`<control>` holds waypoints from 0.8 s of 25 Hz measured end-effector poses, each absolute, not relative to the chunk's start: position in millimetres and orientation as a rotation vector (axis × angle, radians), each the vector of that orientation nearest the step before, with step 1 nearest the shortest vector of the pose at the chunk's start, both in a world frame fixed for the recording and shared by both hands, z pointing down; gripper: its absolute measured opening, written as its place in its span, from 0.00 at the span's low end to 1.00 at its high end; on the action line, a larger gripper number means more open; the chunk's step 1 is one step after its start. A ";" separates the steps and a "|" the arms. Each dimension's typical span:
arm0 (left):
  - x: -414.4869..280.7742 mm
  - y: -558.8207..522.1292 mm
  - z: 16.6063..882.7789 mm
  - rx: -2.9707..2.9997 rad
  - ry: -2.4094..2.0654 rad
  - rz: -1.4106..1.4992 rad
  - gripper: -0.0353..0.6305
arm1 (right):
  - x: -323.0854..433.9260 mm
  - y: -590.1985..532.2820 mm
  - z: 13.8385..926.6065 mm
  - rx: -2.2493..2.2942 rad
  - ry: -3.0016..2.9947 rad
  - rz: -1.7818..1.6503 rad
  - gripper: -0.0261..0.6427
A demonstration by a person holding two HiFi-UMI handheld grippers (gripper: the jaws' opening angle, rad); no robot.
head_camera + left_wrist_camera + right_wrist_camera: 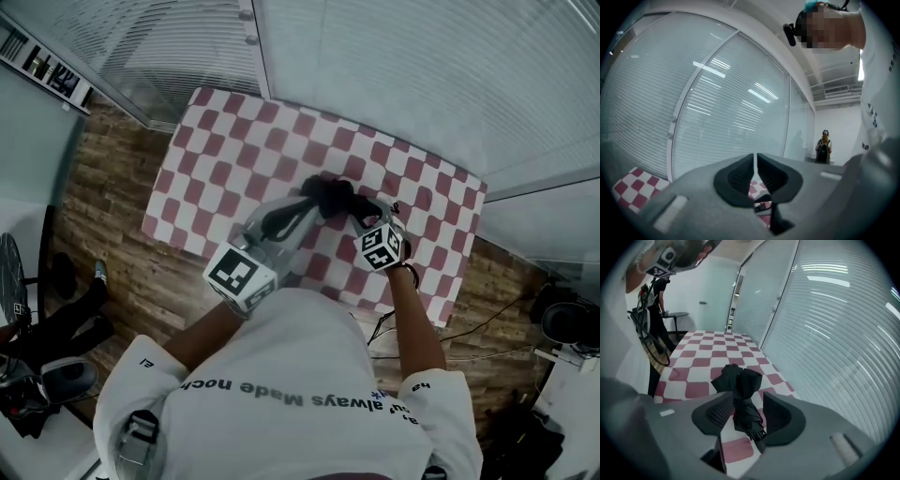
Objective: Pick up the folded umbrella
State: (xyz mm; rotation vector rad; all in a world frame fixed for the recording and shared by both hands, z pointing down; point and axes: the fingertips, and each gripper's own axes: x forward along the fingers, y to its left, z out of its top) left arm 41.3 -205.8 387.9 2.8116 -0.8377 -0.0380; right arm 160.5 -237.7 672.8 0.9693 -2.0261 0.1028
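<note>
Folded umbrella (330, 195) laid on the counter (234, 150), toward its near right part
The right tool (359, 214) is placed just before the umbrella, which is seen between its parted jaws; the left tool (300, 211) is held just left of it, above the counter. A glass wall (394, 75) is set behind the counter

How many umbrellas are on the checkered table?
1. The black folded umbrella lies on the red-and-white checkered table, between the open jaws of the right gripper. The person's body hides part of the table's near edge.
</note>
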 end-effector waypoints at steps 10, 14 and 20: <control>33.8 -212.5 393.7 2.801 -0.849 -0.015 0.09 | 161.1 -248.0 755.2 0.764 -1.876 0.076 0.42; 27.6 -215.3 398.3 2.795 -0.860 0.006 0.09 | 154.7 -255.5 769.6 0.721 -1.858 0.066 0.46; 23.6 -220.8 405.4 2.769 -0.875 0.025 0.09 | 148.7 -271.7 792.3 0.627 -1.836 0.099 0.47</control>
